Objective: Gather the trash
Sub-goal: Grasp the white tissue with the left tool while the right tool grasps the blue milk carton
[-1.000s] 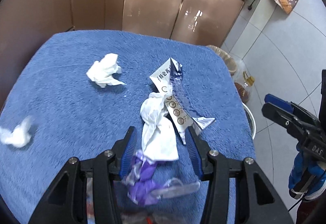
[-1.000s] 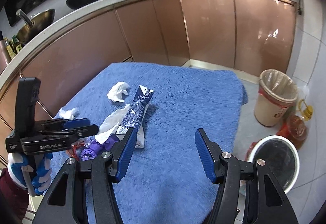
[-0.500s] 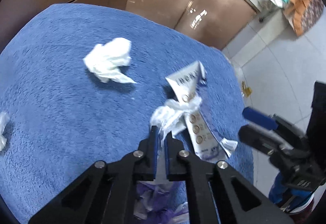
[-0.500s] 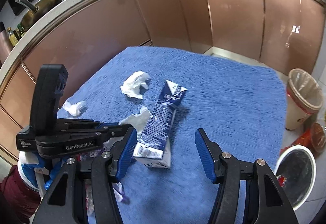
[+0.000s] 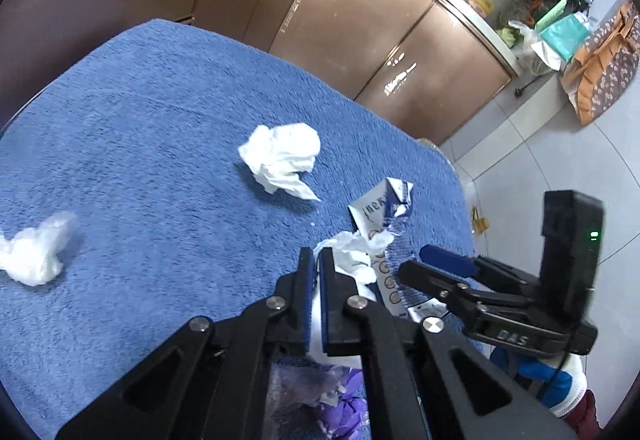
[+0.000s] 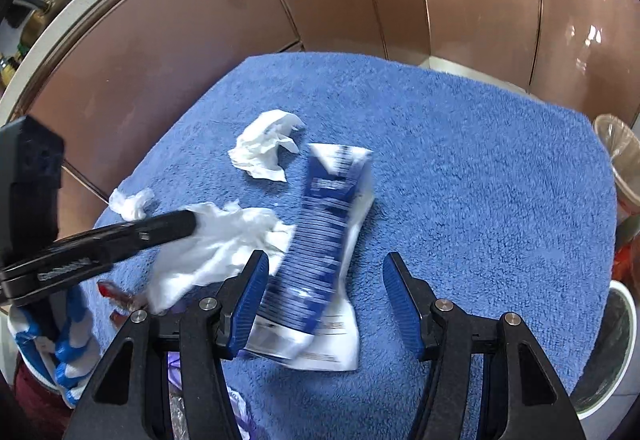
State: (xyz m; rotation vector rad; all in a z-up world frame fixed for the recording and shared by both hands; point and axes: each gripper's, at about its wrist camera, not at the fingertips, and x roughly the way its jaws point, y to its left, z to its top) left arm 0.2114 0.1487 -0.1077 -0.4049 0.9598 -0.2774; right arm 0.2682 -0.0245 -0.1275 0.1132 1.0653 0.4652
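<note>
Copper-toned kitchen cabinets ring a low table draped in a shaggy blue towel, where loose rubbish lies scattered for collection. At the near edge, the left gripper has clamped its blue pads on a crumpled sheet of white tissue paper; a strip of it shows pinched between the jaws, the rest billowing out past the tips and over the neighbouring carton. The right gripper hangs with its jaws parted, straddling the lower end of a flattened blue-and-white drink carton without either pad pressing on it, apparently lined up so a squeeze would catch the carton across its width. Working the two pieces at once looks deliberate: tissue and carton overlap, so lifting the tissue should free the carton.

Two more scraps wait farther out on the towel: a balled white tissue near the middle and a smaller white wad toward the left edge, well apart from each other. Crinkled purple plastic wrapping sits just under the left gripper's body. A bag-lined waste bin stands on the floor beside the table's right edge, the likely destination. Most of the litter remains uncollected.
</note>
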